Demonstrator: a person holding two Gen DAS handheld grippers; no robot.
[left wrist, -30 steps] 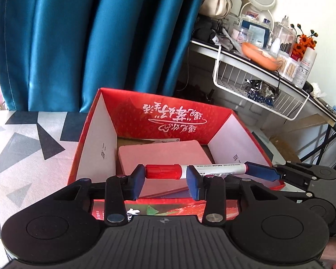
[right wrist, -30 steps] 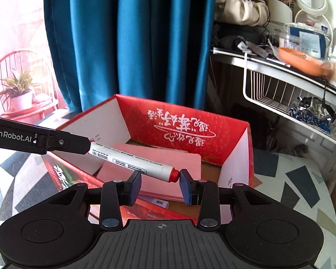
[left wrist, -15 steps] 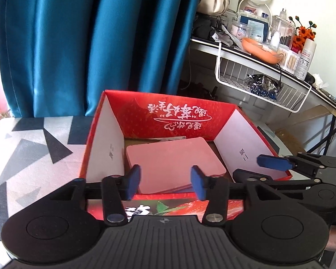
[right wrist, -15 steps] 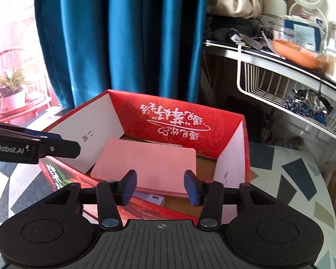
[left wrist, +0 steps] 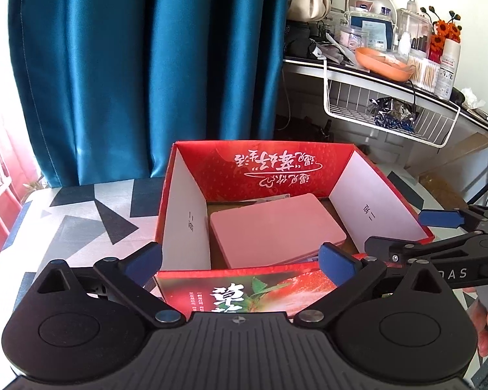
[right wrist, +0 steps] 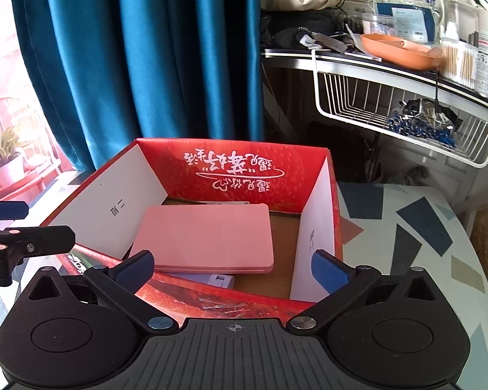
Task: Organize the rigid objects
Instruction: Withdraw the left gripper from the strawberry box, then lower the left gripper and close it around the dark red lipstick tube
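Both grippers empty: left gripper (left wrist: 240, 261) and right gripper (right wrist: 232, 268) each have jaws spread wide, hovering at the near edge of the box (left wrist: 348, 191). Inside the box: one pink case (left wrist: 276, 227) lying flat, one white item (right wrist: 223, 281) partly under it. No marker visible. Nothing loose on the table (left wrist: 91, 214) in view, so the task looks near done.

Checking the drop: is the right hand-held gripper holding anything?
No, the right hand-held gripper is open and empty before the red cardboard box.
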